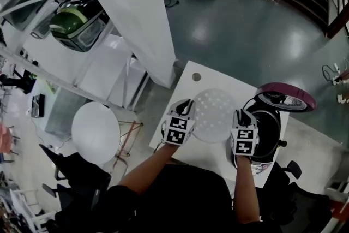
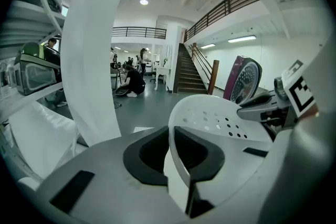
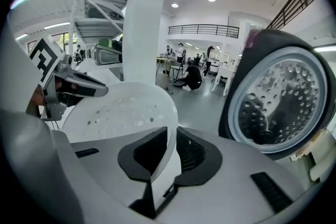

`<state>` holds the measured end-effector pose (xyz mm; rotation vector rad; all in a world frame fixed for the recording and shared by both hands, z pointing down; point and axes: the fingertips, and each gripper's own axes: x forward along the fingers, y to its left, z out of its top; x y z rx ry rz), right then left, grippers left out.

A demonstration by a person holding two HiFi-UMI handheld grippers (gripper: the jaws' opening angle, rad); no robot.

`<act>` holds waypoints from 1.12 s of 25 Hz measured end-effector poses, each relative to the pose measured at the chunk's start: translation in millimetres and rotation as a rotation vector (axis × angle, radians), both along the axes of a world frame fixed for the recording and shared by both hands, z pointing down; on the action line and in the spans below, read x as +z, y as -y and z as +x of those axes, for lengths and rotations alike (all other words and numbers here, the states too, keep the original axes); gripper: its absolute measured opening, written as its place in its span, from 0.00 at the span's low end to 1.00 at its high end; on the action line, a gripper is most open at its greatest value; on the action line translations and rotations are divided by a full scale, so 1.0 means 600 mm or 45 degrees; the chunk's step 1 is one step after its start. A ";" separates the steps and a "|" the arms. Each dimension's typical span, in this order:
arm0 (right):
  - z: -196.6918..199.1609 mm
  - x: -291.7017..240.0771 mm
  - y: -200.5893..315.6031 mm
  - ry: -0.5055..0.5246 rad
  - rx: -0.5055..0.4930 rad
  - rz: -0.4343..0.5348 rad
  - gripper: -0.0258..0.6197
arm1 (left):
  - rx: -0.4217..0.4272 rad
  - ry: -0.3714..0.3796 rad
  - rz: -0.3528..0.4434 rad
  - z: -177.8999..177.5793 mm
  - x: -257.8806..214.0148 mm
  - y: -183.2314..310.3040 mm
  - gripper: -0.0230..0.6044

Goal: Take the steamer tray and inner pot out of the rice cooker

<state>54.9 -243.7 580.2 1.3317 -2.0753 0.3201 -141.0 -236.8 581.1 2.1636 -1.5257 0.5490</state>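
A round white steamer tray [image 1: 214, 115] with small holes hangs over the white table [image 1: 192, 84], held between both grippers. My left gripper [image 1: 188, 109] is shut on its left rim, and the rim passes between the dark pads [image 2: 146, 150] in the left gripper view, where the steamer tray [image 2: 210, 119] fills the middle. My right gripper [image 1: 238, 117] is shut on the right rim; in the right gripper view the steamer tray [image 3: 126, 113] runs between the jaws. The rice cooker [image 1: 267, 128] stands open at the right, lid [image 1: 286, 96] raised, its dark inner pot [image 1: 266, 124] inside.
A white pillar [image 1: 133, 13] rises at the table's far left corner. White shelving with a green helmet-like object [image 1: 76, 24] stands to the left, and a round white stool [image 1: 95, 132] below it. The cooker's lid underside [image 3: 281, 99] looms right of my right gripper.
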 end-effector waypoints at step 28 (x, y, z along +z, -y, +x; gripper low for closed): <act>-0.175 0.391 -0.060 -0.100 0.102 -0.476 0.11 | 0.185 0.065 -0.459 -0.170 0.381 -0.035 0.09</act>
